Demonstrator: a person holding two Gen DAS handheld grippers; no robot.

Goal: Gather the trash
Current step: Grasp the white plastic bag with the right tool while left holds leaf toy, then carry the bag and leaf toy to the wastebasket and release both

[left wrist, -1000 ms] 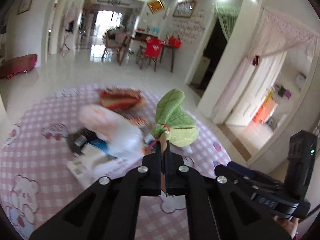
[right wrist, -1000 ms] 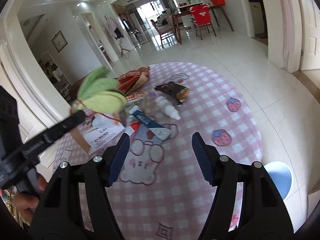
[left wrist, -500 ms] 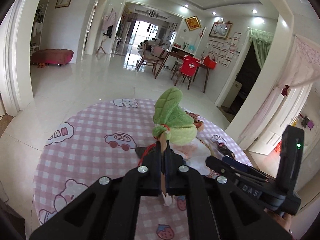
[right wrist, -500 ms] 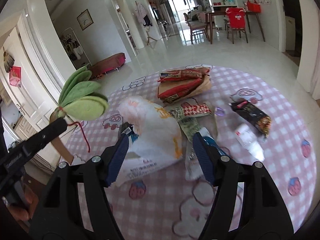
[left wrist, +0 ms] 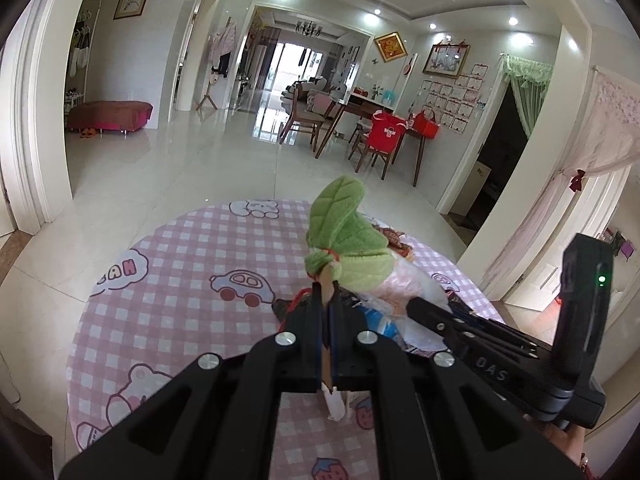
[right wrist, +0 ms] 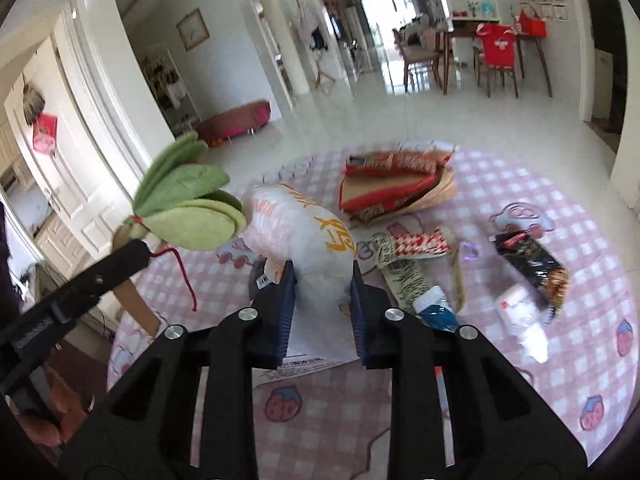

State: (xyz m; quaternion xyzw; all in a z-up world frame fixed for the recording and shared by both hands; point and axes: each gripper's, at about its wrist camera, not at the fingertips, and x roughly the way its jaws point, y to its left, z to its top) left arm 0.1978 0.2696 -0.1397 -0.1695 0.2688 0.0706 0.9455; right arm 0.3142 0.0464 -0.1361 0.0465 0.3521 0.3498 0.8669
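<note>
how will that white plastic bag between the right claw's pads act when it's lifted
The white plastic bag looks thin and crinkled, so it will probably sag and flop. It seems puffed rather than packed, so likely light. The right claw is closing around it; the glossy film may slip.

Pink-check mat, green leaves, white/orange bag.

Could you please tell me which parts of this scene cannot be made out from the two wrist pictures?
- Left wrist view: most of the white plastic bag is hidden behind the green leaf toy and the right gripper's arm.
- Right wrist view: the print on the bag is too blurred to read.
- Right wrist view: what the bag contains is not visible.
- Right wrist view: the right gripper is closing around the bag; whether its pads press it is unclear.
</note>
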